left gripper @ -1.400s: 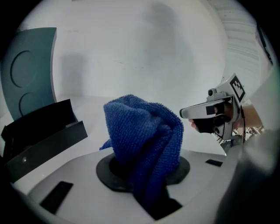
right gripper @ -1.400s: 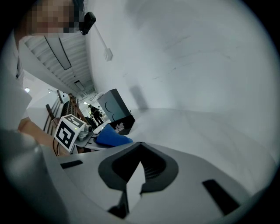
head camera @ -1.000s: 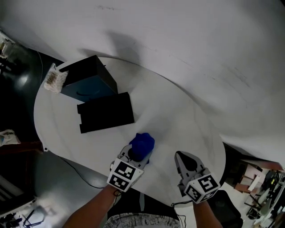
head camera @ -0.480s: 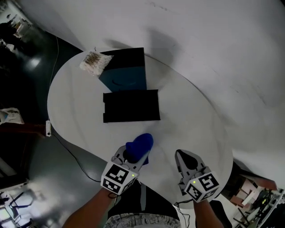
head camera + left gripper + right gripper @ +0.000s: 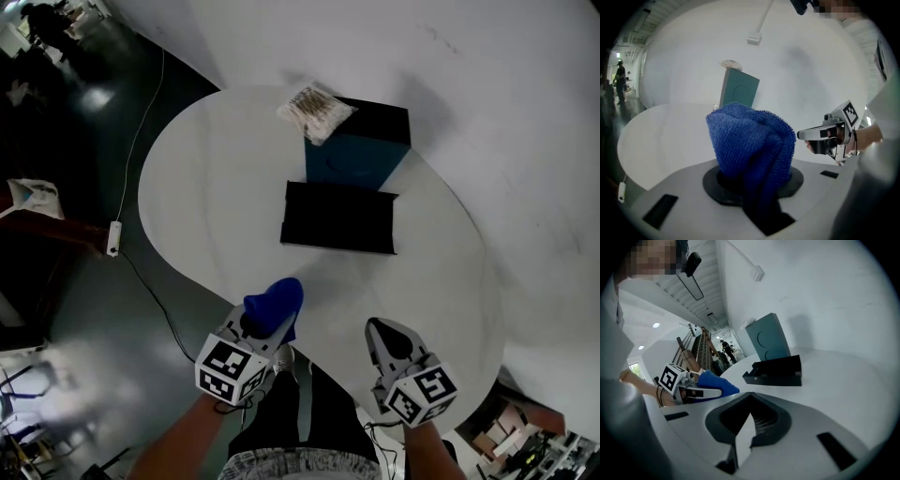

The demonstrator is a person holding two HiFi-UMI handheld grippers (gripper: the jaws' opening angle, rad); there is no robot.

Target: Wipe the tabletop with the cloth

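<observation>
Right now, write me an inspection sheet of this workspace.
Surface: white oval tabletop; no spill seen.
Job's things: blue cloth, bunched, at the table's near edge.
Clutter: teal box standing, packet on top of it; black tray lying flat in front of the box.
Grippers: left gripper shut on the cloth; right gripper shut, empty.
Cables: cable on the floor left of the table, running to a plug block.
Surroundings: white wall behind the table; dark floor.
</observation>
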